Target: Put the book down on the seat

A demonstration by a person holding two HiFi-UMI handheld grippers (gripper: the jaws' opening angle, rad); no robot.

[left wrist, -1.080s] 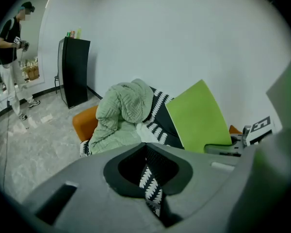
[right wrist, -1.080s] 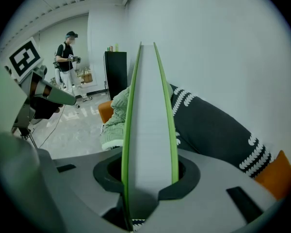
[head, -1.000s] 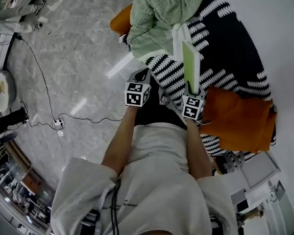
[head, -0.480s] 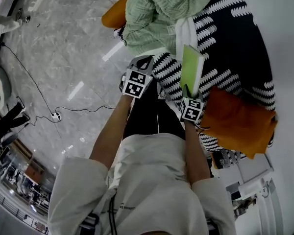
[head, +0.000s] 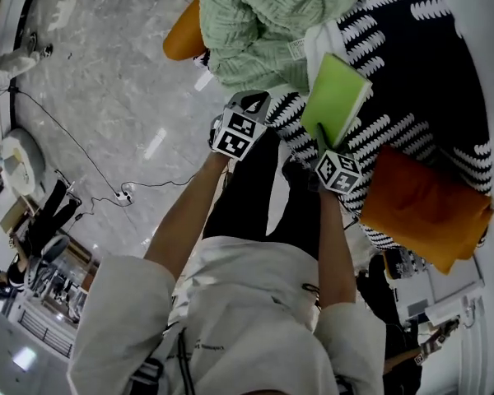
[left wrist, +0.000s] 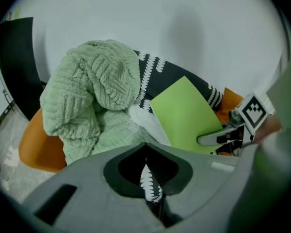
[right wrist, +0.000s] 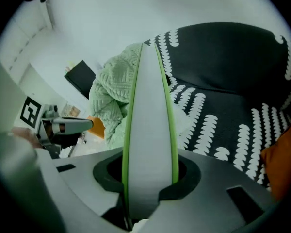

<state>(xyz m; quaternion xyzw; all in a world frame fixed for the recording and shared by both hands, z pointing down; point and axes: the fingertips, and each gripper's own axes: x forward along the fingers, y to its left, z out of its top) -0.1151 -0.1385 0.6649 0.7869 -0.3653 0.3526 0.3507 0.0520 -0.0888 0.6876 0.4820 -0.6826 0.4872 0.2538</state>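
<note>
We pinch the tilted book (head: 337, 97) in our right tongs (head: 322, 136), left tongs (head: 253, 100) pressed together; released here, it could topple onto the blanket (head: 255, 23) left of them.

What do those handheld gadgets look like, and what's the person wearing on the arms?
The left tongs and right tongs are grey plastic with dark inner pads, each carrying a cube of black-and-white square markers. The person wears a white short-sleeved T-shirt, with a dark cable down its front.
</note>
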